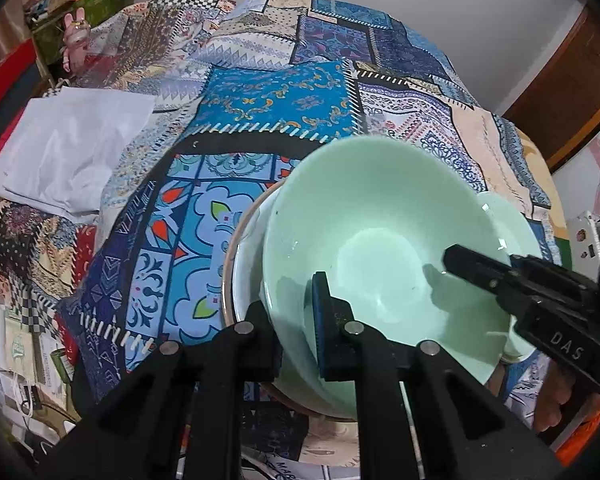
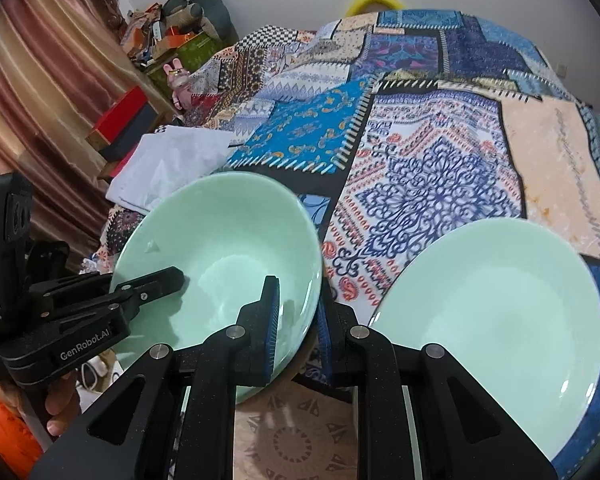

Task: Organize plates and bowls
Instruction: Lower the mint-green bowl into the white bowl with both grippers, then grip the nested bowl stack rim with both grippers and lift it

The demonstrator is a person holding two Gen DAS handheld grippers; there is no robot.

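A pale green bowl (image 1: pixel 380 248) is held between both grippers above the patterned tablecloth. My left gripper (image 1: pixel 296 320) is shut on its left rim, one pad inside the bowl and one outside. My right gripper (image 2: pixel 296 320) is shut on the bowl's (image 2: pixel 228 248) right rim in the same way; it also shows in the left wrist view (image 1: pixel 480 268). Under the bowl a white plate with a brown rim (image 1: pixel 240 264) shows. A pale green plate (image 2: pixel 496 320) lies to the right on the cloth; its edge shows in the left wrist view (image 1: pixel 520 232).
A folded white cloth (image 1: pixel 68 152) lies at the left of the table. Boxes and clutter (image 2: pixel 168 36) stand beyond the table's far left corner, by a curtain (image 2: pixel 40 100). A wooden door (image 1: pixel 572 80) is at the right.
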